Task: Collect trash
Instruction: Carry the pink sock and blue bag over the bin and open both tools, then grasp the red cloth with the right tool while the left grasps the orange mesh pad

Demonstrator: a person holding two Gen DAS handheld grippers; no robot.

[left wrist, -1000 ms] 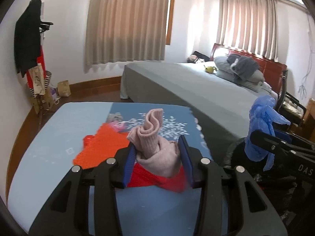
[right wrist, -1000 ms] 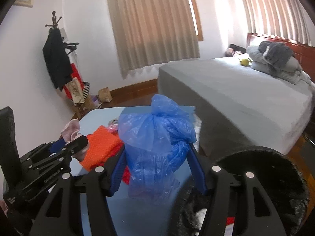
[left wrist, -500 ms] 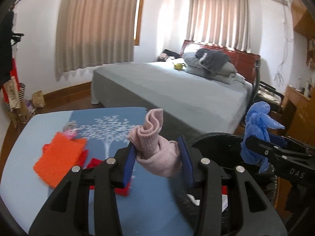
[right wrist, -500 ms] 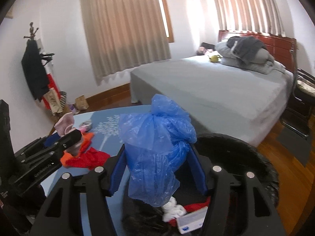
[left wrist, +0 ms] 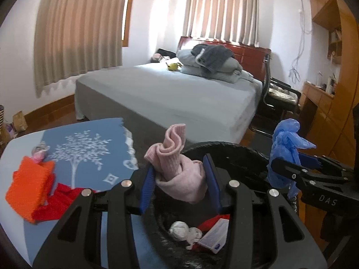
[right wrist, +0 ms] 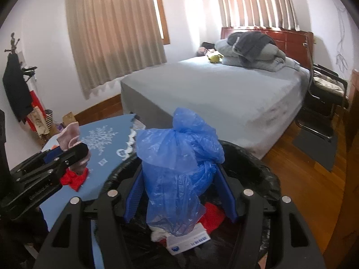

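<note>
My left gripper (left wrist: 179,163) is shut on a rolled pink sock (left wrist: 177,174) and hangs over the near rim of a black-lined trash bin (left wrist: 235,152). My right gripper (right wrist: 179,168) is shut on a knotted blue plastic bag (right wrist: 179,154), held above the bin's (right wrist: 258,168) open mouth. Each gripper shows in the other's view: the right gripper (left wrist: 289,168) with the blue bag (left wrist: 285,143) at right, the left gripper (right wrist: 74,152) with the sock (right wrist: 69,134) at left. Inside the bin lie crumpled white paper (left wrist: 179,228), a small white box (right wrist: 190,242) and something red.
Left of the bin stands a table under a blue cloth (left wrist: 89,139), with an orange knit piece (left wrist: 29,186), a red cloth (left wrist: 60,201) and a small pinkish wad (left wrist: 40,152). Behind are a grey bed (right wrist: 224,94), a black chair (right wrist: 325,94) and a wooden cabinet (left wrist: 332,103).
Both grippers have swung right, from above the blue table to above the black bin. The bin's contents have come into view. Both grips look unchanged.
</note>
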